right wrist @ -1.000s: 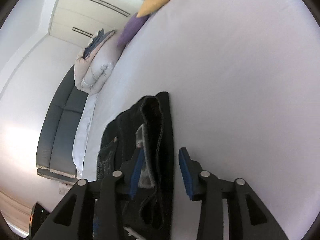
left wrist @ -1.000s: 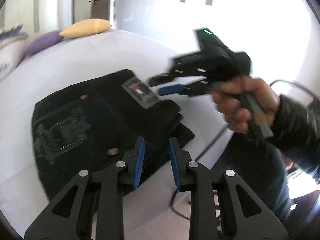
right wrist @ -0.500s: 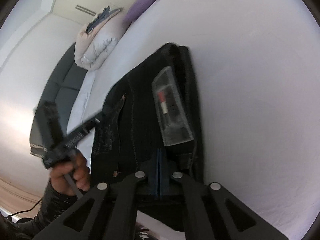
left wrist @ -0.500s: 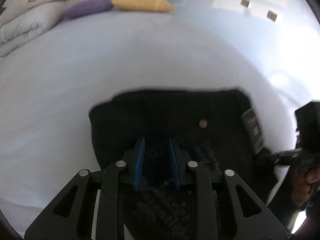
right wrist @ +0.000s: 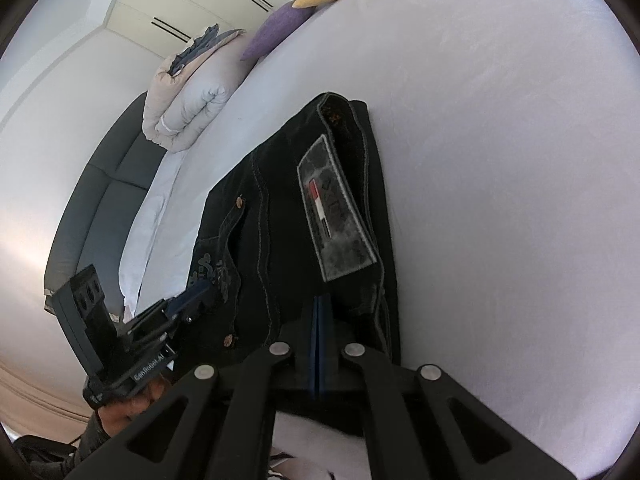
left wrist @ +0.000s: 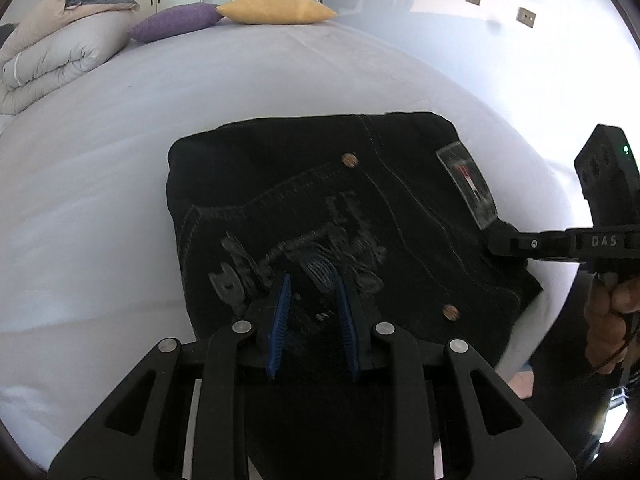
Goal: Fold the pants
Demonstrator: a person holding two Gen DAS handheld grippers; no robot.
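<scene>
Black jeans (left wrist: 320,216) lie folded into a compact block on the white bed sheet (left wrist: 120,200), near the bed's near edge. Back side is up: embroidered pocket, two copper rivets (left wrist: 349,159), grey waistband patch (left wrist: 468,184) with a red-and-white mark.

Left wrist view: left gripper (left wrist: 312,316) sits at 6 o'clock, low over the embroidered pocket. Jaws stand narrowly apart, blue pads showing, nothing between them; contact with the denim cannot be told. Right gripper (left wrist: 504,240) enters from 3 o'clock, its tip at the jeans' waistband corner just below the patch. The person's right hand (left wrist: 612,320) wraps its handle at 4 o'clock.

Right wrist view: right gripper jaws are pressed together, blue pads meeting with no gap, on the jeans' waistband edge at 6 o'clock, just under the patch. Jeans run from 6 o'clock up toward 12 o'clock. Left gripper appears at 8 o'clock over the pocket side, with the left hand (right wrist: 132,404) below it.

Surroundings: yellow pillow (left wrist: 276,9) and purple pillow (left wrist: 176,22) at 12 o'clock at the far end of the bed; folded white duvet (left wrist: 52,60) at 10 o'clock; dark grey sofa (right wrist: 92,208) beyond the bed at 9 o'clock in the right wrist view.
</scene>
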